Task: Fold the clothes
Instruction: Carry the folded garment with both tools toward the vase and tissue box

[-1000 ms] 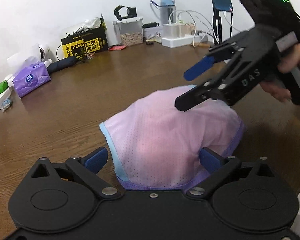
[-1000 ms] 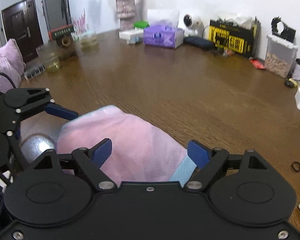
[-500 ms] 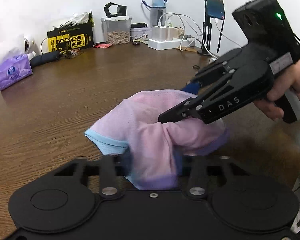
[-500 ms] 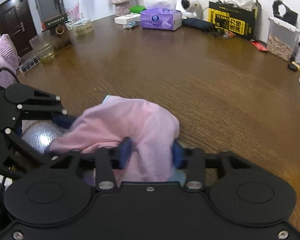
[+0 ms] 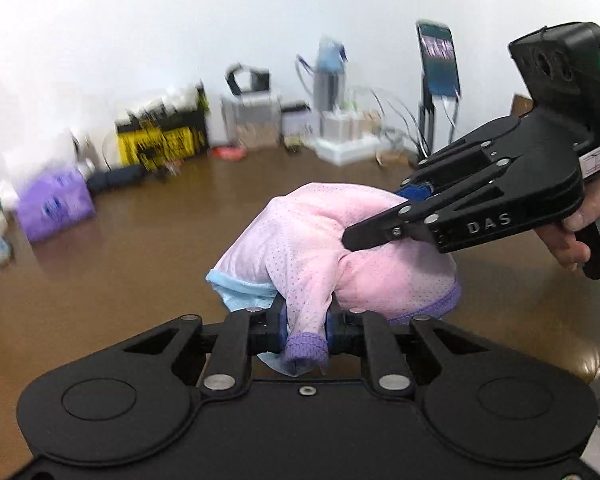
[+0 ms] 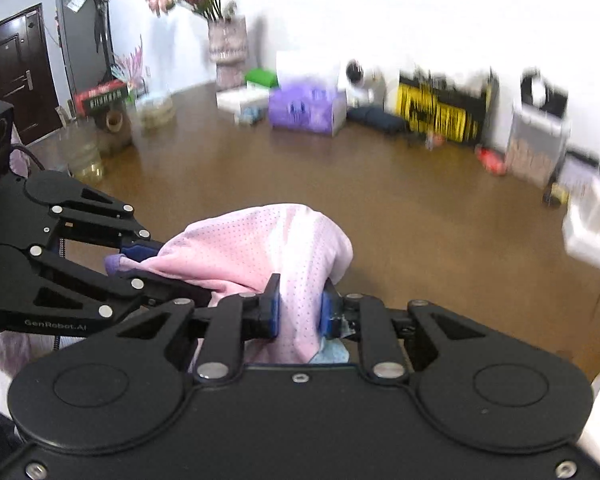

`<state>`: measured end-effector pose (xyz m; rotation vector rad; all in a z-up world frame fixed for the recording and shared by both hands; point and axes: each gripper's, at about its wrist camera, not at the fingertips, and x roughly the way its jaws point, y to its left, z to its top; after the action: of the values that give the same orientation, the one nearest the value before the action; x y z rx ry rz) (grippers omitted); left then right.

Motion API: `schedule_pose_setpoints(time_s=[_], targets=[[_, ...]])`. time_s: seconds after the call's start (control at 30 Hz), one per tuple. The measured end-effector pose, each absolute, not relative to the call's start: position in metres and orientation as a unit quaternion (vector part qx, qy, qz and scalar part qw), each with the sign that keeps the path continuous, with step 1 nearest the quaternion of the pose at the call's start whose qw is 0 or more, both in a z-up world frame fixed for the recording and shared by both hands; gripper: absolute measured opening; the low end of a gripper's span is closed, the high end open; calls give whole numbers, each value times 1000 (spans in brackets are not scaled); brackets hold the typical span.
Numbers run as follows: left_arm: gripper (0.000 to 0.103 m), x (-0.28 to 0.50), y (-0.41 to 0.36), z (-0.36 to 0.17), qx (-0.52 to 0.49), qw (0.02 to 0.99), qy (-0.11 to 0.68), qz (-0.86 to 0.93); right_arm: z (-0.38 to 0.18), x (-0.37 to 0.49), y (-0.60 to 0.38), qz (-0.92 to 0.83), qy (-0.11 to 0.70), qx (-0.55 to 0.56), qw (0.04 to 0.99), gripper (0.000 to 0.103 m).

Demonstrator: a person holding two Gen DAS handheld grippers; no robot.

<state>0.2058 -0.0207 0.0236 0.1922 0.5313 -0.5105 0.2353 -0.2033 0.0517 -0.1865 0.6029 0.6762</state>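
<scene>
Over the brown wooden tabletop point(image 5: 100, 280), left hand-held gripper point(image 5: 306, 326) and right hand-held gripper point(image 6: 298, 306), jaws just closed, pinch the pink mesh garment point(image 5: 300, 240) bunched between them.

On the counter point(image 5: 148, 264): 1 pink garment point(image 5: 308, 240), 2 grippers, left point(image 5: 306, 326) & right point(image 6: 298, 310), 1 purple tissue box point(image 6: 306, 110) at 12 o'clock, 1 flower vase point(image 6: 228, 46), 1 phone point(image 5: 438, 60) at 1 o'clock.

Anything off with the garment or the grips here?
Pink garment is bunched in a lump, not spread for folding. Left gripper and right gripper have just closed on thick gathered wads, not single edges. No damage or spill visible.
</scene>
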Motion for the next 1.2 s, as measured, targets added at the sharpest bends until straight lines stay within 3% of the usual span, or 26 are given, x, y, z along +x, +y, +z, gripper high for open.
schedule_pose_setpoints(time_s=[0.23,0.57,0.73,1.0,1.13,1.2], targets=[[17,245,36,82,126,936,255,-208,104,285,-133,348,243,-104,899,22],[17,330,145,137,189,922,317,-119,143,380,5,404,228,-99,881,22],[17,375,196,130,190,913,352,-82,135,436,76,422,252,-92,866,22],[18,411,247,82,201,872,445,-42,71,486,149,452,311,-78,832,22],[30,414,253,55,257,838,480,-31,37,496,169,458,341,-78,817,22],[47,416,254,45,276,828,489,-16,21,498,176,458,359,-80,809,22]])
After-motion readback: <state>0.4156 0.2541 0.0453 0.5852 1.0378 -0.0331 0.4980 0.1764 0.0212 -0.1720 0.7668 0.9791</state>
